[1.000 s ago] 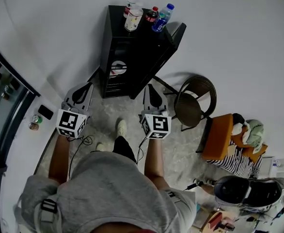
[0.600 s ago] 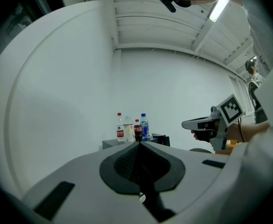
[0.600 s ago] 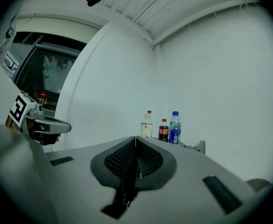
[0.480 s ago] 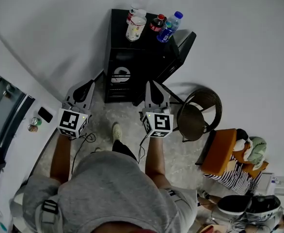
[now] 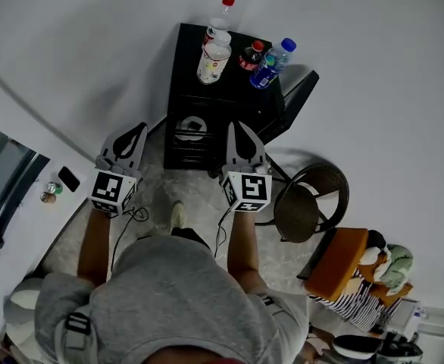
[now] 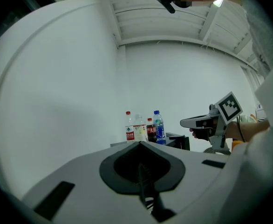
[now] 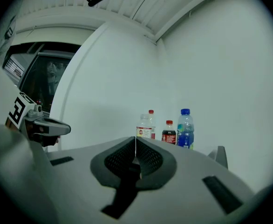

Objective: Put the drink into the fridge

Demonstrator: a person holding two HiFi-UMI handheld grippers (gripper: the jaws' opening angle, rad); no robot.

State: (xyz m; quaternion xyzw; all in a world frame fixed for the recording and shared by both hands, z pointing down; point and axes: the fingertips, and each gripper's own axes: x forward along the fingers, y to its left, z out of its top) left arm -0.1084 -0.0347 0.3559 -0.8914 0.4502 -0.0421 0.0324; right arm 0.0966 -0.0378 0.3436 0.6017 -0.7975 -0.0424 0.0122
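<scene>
A: Head view first. Where are the drinks?
B: 4 bottles stand on top of the black cabinet [image 5: 207, 101] at the upper middle: a red-capped bottle [image 5: 221, 21], a pale bottle [image 5: 213, 61], a cola bottle [image 5: 249, 56] and a blue bottle [image 5: 273, 64].
A: And the grippers?
B: The left gripper [image 5: 139, 130] and the right gripper [image 5: 234, 127] are held out side by side in the middle of the frame, just below the cabinet and well apart from the bottles. A round chair [image 5: 298, 211] sits at the right.
A: The left gripper view?
B: Its jaws are pressed together with nothing between them. The 4 bottles line up just above them at the centre, and the right gripper shows at the right.
A: The right gripper view?
B: Those jaws are closed too, and empty. The bottles stand right of centre. The left gripper shows at the left edge, with a dark glass door [image 7: 48, 78] behind it at the upper left.
</scene>
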